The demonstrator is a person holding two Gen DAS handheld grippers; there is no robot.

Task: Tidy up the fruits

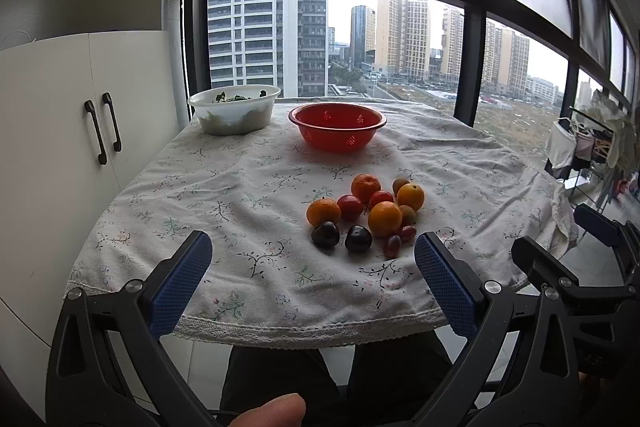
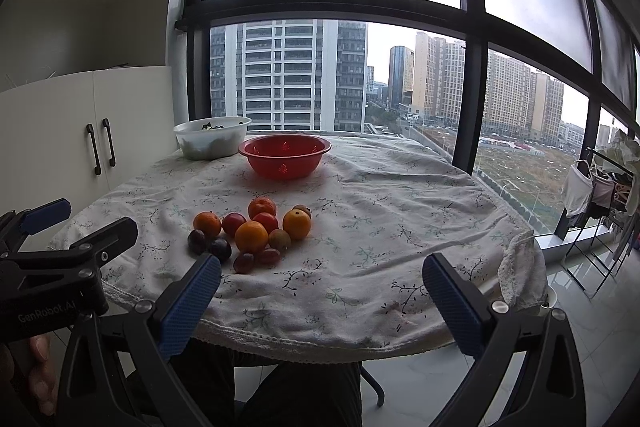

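Fingers spread on the left gripper and right gripper; sorting seems unstarted. Next: reach the near fruit pile, then the far red bowl.

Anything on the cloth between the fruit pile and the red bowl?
Nothing: both wrist views show only bare floral tablecloth between the fruit pile and the red bowl.

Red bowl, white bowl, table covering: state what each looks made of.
Red bowl: probably plastic, glossy and faintly translucent, with clusters of small holes in the wall like a colander.
White bowl: likely thin plastic, smooth and semi-translucent; its dark green contents show dimly through the wall.
Table covering: woven fabric, matte and wrinkled, printed with small floral sprigs, lace-like trim along the near edge.
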